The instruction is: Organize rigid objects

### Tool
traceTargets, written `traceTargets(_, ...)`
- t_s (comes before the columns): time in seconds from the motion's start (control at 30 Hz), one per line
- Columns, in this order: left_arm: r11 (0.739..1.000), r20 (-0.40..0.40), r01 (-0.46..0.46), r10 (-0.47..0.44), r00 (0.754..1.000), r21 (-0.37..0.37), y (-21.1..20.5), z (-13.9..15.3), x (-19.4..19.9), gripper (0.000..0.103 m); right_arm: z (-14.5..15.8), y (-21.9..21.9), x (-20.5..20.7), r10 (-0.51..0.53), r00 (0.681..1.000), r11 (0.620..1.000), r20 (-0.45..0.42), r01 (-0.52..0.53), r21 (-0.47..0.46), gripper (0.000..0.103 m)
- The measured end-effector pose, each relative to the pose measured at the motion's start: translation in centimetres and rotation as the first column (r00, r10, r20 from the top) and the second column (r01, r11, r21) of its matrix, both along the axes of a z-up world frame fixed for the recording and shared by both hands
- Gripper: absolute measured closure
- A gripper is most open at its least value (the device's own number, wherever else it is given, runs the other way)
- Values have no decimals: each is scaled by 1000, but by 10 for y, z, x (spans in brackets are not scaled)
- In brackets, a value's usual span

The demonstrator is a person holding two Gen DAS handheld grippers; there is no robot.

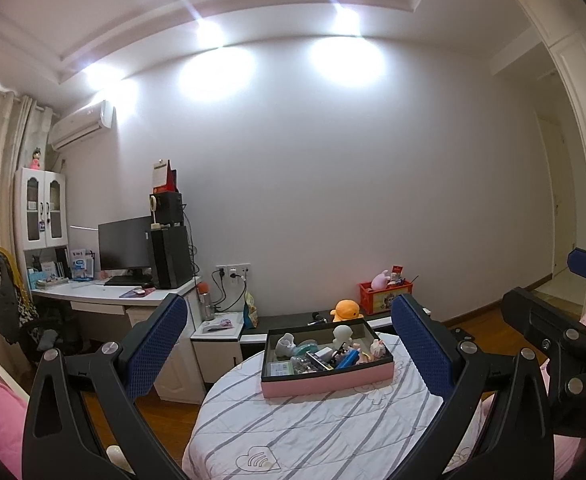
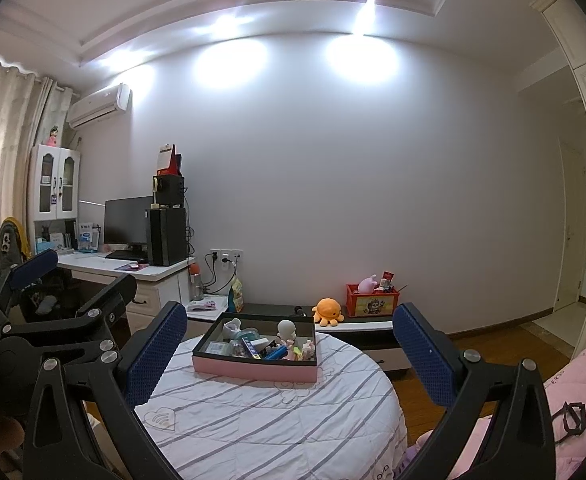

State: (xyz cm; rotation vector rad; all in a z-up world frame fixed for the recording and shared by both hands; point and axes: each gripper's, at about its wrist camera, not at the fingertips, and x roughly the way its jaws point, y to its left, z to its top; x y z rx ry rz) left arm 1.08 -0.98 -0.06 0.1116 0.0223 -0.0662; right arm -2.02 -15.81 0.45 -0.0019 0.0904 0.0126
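- Left wrist view: the pink tray point(image 1: 327, 380), dark-lined and open-topped, sits on the round table point(image 1: 313, 432) with its striped quilted cover, toward the table's far side.
- Inside the tray lies a mixed heap of small rigid objects point(image 1: 325, 354): a white figurine point(image 1: 342, 335) standing upright, a pale rounded piece at the left rear, a blue item near the middle, and a flat printed card at the front left. The finer pieces are too small to identify.
- All visible items lie within the tray walls; none rest on the cover. This fits either a jumble awaiting sorting or items already gathered in; the views do not settle which.
- Handling judgement: the items look light, hard and probably plastic or ceramic. The figurine appears top-heavy and possibly fragile; a grip across its body seems safer than at the head. Smooth rounded pieces may slip between the pads. The card lies flat and would be awkward to pinch.
- The left gripper point(image 1: 289, 344) hovers short of the tray, jaws spread wide, holding nothing.
- Right wrist view: the right gripper point(image 2: 289, 350) likewise hangs back over the near table edge, jaws spread wide and empty.
- Surroundings: an orange plush toy point(image 2: 327, 310) and a red crate point(image 2: 371, 304) sit on the low bench beyond; a desk with monitor stands at the left.
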Motion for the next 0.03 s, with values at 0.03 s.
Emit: traceTargets(0.03,1000,1,1,-1,1000,-1,1,0,0,0,0,1,0,0,1000,1000,0,0,0,0)
